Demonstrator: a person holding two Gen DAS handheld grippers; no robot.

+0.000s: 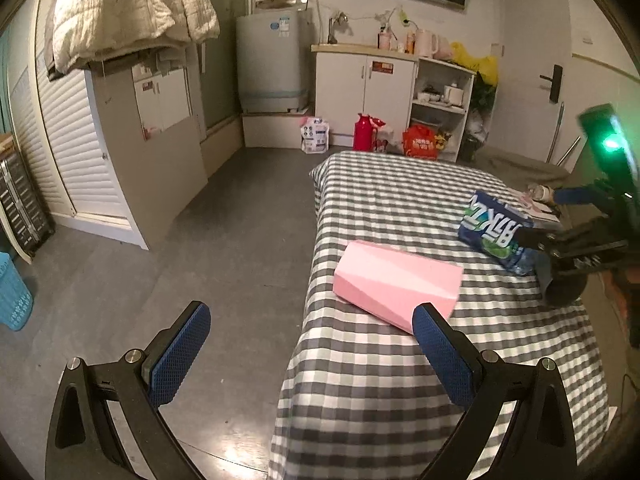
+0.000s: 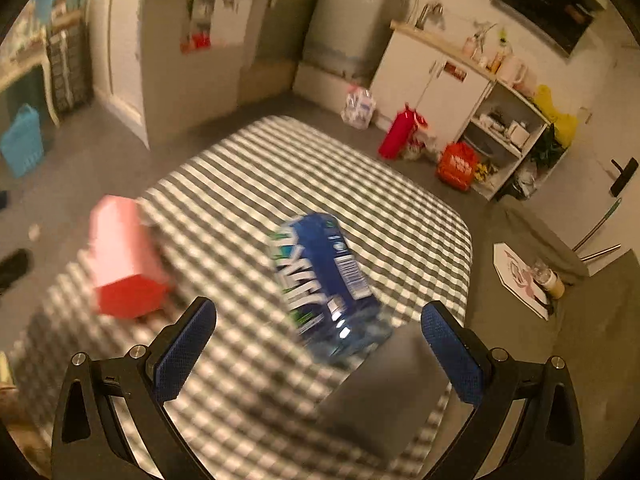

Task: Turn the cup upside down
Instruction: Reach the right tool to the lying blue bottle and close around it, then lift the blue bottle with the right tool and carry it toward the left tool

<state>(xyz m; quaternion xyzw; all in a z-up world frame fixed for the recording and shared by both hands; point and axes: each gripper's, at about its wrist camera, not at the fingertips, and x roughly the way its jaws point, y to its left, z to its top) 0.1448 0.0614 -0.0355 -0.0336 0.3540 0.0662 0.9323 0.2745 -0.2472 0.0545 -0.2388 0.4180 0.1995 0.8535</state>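
A grey cup (image 2: 384, 392), blurred, shows low in the right wrist view, close to the inner side of the right finger. I cannot tell whether it rests on the checked tablecloth (image 2: 240, 184). My right gripper (image 2: 320, 320) is open around it, not closed on it. From the left wrist view the right gripper (image 1: 540, 216) hangs over the table's right side, with the dark cup (image 1: 560, 284) just beneath it. My left gripper (image 1: 312, 328) is open and empty at the table's near left edge.
A pink box (image 1: 396, 284) lies on the cloth ahead of the left gripper. A blue-labelled water bottle (image 1: 494, 234) lies on its side beside the cup. Right of the table are a white-pink board (image 2: 520, 276) and a small jar (image 2: 552, 280). Grey floor (image 1: 200, 240) lies to the left.
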